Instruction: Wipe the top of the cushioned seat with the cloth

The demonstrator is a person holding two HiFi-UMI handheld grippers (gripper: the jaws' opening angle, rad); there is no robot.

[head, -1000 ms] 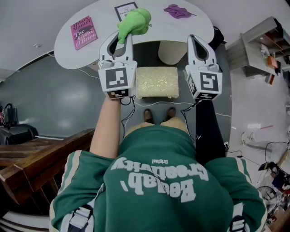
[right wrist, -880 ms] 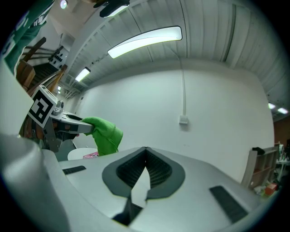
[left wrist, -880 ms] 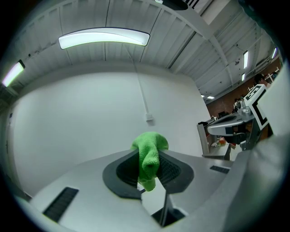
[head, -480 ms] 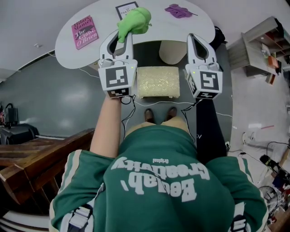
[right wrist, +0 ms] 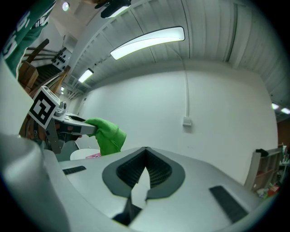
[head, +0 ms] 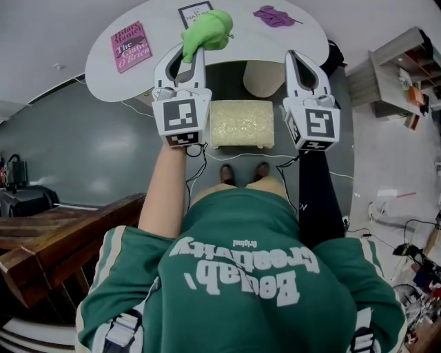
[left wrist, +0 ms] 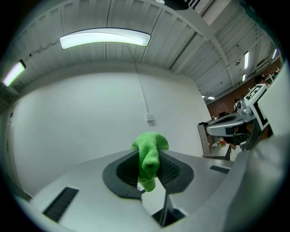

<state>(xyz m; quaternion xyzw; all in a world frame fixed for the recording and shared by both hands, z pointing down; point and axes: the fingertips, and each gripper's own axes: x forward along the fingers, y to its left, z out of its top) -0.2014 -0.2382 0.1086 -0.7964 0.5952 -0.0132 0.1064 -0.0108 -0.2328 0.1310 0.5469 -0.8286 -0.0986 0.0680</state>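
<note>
Cloth (head: 207, 31), bright green and bunched, sits in the upper middle of the head view, pinched at the tips of the left hand-held gripper (head: 185, 61) and held up over the white tabletop (head: 241, 41). In the left gripper view the jaws are clamped on the cloth (left wrist: 149, 156), which pokes up past the tips of the left hand-held gripper (left wrist: 147, 171) and hangs down between the dark ribbed pads. The right hand-held gripper (head: 298, 58) is held level with it at the frame's upper right; in its own view the right hand-held gripper (right wrist: 146, 170) has its jaws together at the tips with nothing between them, and the cloth (right wrist: 106, 133) shows at the left. The cushioned seat (head: 241, 124), cream and rectangular, stands on the floor in the centre of the head view, between the two marker cubes and well below the cloth. On the tabletop lie a pink book (head: 129, 47) at upper left, a dark-bordered book (head: 195, 14) just beside the cloth, and a purple thing (head: 272, 15) at upper right.
</note>
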